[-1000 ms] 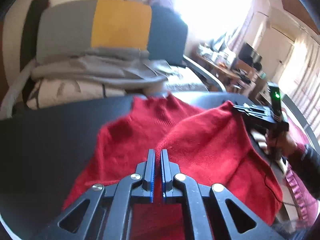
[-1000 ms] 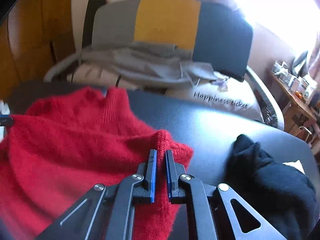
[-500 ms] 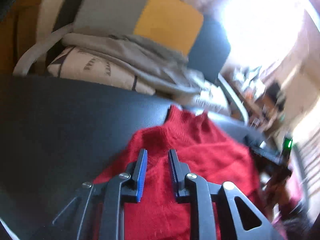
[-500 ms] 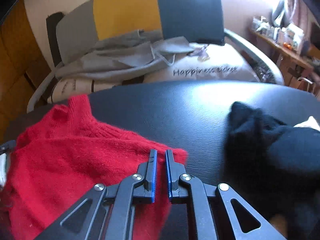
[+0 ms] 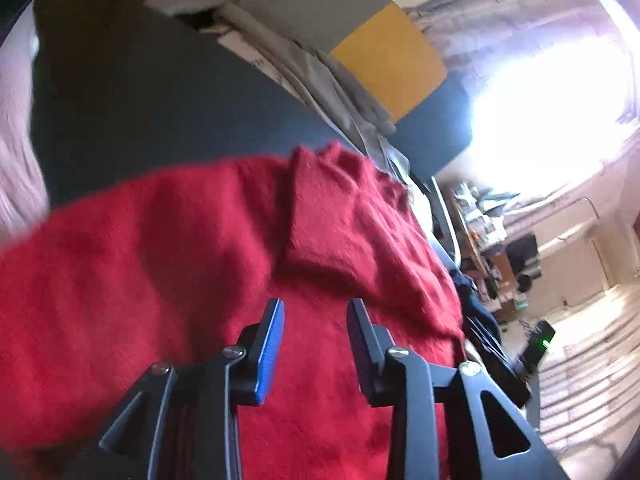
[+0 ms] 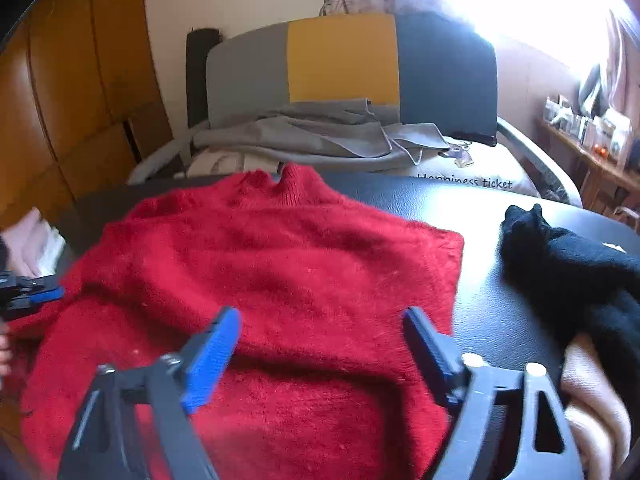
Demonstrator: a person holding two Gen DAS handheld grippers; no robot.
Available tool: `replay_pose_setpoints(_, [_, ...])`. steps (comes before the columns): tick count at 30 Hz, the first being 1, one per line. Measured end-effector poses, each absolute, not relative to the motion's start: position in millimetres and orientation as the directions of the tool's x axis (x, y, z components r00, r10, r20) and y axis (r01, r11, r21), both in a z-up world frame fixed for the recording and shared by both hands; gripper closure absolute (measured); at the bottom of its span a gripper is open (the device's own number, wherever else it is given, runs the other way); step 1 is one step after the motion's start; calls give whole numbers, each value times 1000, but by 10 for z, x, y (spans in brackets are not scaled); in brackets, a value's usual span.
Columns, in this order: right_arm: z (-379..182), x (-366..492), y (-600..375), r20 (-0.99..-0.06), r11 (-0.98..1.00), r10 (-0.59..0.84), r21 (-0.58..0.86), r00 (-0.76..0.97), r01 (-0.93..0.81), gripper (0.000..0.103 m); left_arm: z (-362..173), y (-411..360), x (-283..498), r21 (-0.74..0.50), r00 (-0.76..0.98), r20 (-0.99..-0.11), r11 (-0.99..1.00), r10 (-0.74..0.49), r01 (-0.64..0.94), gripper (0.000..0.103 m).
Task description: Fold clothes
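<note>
Both wrist views close, angled down, sharing red sweater (image 5: 200,280) (image 6: 260,272)

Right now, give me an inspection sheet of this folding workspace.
Surface: black table, smooth, partly bare.
Job's things: red sweater lying on the table, collar at the far edge, both sides folded in over the body.
Clutter: black garment to the right of the sweater, apart from it; cream cloth under its near end; pale cloth at the left edge.
Tongs: right tongs opening wide above the sweater, nothing gripped; left tongs opening over the sweater, nothing pinched.
Cables: nothing seen.
Surroundings: grey, yellow and dark chair piled with grey clothing; bright window; cluttered shelf.
</note>
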State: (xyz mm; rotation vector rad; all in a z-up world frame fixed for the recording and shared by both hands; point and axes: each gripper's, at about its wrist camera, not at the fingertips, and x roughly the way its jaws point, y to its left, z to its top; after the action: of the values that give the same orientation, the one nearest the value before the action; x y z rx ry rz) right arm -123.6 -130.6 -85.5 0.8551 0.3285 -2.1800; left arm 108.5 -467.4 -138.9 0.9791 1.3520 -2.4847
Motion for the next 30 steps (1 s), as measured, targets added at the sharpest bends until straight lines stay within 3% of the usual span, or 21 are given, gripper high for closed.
replay_pose_setpoints(4, [-1009,-1321,-1354,-686,-727,-497,-5,-531,687,0,-1438,-4585,897,-691,-759,-624,-586,186,424,53])
replay_pose_setpoints(7, [-1085,-1475,-1268,-715,-761,-476,42,-512,647,0,-1543,-4653,838,-701,-762,-632,-526,145,481,48])
replay_pose_setpoints(11, [-1194,-1631,-1144,-750,-799,-460,116,-476,590,0,-1577,-4792,855,-788,-835,-539,-418,113,452,23])
replay_pose_setpoints(19, [-1265,-1675,-1133,-774,-818,-431,118,-464,563,0,-1563,-4880,694,-774,-837,-543,-427,65,469,23])
replay_pose_setpoints(21, [-1262,-1664,-1149,-775,-819,-423,105,-469,565,0,-1547,-4901,658,-766,-834,-549,-434,55,475,30])
replay_pose_setpoints(22, [-1265,-1651,-1159,-776,-819,-417,96,-473,565,0,-1540,-4908,630,-755,-826,-561,-442,56,484,43])
replay_pose_setpoints(23, [-1265,-1647,-1175,-777,-819,-413,89,-475,566,0,-1535,-4933,604,-741,-812,-580,-452,58,497,67])
replay_pose_setpoints(25, [-1271,-1657,-1177,-778,-819,-410,85,-476,568,0,-1551,-4967,555,-723,-789,-611,-449,63,524,92])
replay_pose_setpoints(30, [-1276,-1665,-1154,-779,-818,-418,98,-468,567,0,-1512,-5003,580,-755,-820,-568,-436,64,489,90])
